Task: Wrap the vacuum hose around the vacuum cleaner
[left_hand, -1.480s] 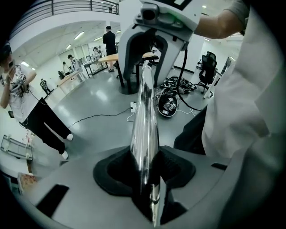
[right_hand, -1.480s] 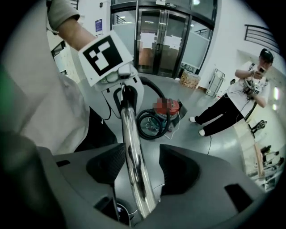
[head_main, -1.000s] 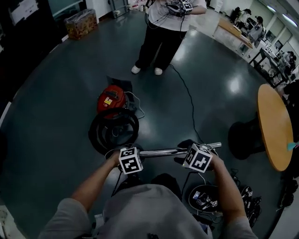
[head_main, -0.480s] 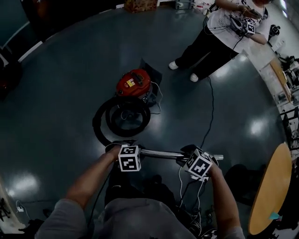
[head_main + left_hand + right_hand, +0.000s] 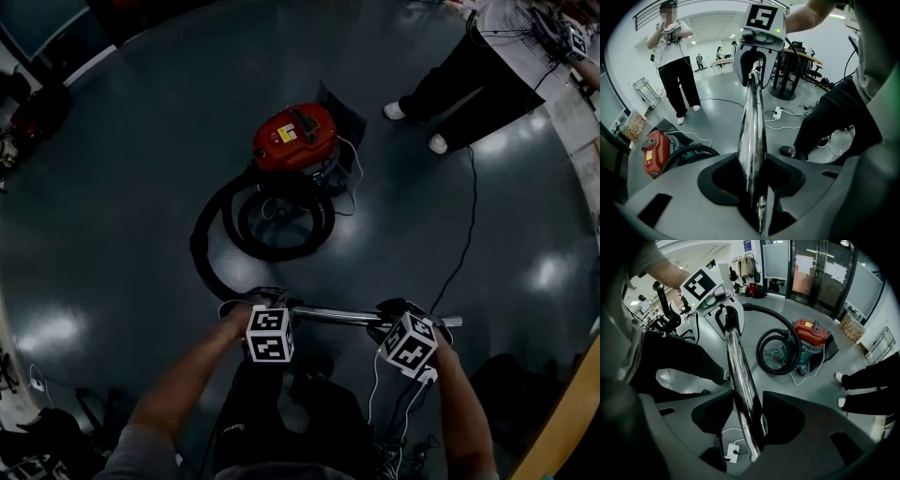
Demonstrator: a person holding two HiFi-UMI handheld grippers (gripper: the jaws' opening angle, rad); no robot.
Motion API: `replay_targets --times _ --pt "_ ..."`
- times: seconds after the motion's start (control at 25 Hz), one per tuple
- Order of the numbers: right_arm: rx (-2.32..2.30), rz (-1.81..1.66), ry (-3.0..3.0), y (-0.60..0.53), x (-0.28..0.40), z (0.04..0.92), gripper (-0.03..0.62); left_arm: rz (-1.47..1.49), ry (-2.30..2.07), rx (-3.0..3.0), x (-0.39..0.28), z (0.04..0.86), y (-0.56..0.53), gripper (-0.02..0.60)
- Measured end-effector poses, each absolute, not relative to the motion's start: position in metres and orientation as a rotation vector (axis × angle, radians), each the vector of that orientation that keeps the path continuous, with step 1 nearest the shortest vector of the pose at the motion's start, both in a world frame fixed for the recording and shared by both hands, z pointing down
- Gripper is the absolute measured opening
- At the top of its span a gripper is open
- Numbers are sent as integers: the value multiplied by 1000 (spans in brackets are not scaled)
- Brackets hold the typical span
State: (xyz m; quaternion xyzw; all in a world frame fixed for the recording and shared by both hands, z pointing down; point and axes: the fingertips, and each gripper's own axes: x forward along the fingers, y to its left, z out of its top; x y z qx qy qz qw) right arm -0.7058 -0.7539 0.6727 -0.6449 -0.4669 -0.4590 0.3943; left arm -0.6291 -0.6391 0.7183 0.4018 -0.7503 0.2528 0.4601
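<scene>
On the dark floor (image 5: 112,187), far from the wearer in the head view, sits the red vacuum cleaner (image 5: 295,136). The black vacuum hose (image 5: 211,234) lies in loops on its near side, touching it but not wound round its body. Nearer in, a metal tube (image 5: 342,316) hangs level, running left to right. The left tool (image 5: 279,307) is on its left end and the right tool (image 5: 392,317) is towards its right end. The hose seems to run into the tube's left end, though it's too dark there to be sure. A standing person (image 5: 469,75) is at the far right, with a cable (image 5: 459,253) trailing across the floor from near their feet.

Over to the left gripper view: the tube runs straight out between the jaws, and they're pinching it, a pad on each side. The other tool sits at its far end.

Right gripper view now: the jaws have just been closing with the tube between them, and they clamp it. Beyond, on the right, are the cleaner and the coiled hose. A white power strip (image 5: 732,449) lies on the floor under the tube.
</scene>
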Motion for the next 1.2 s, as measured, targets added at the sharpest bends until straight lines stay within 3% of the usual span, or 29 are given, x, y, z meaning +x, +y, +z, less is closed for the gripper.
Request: replay_targets --times 0.64,1.2 --pt "-1770 -1177 -1044 -714 -729 946 176 517 -1739 994 -646 983 -607 162" --pt "-1822 -1292 -888 -713 -733 1127 158 382 -1620 1023 -647 1132 -612 169"
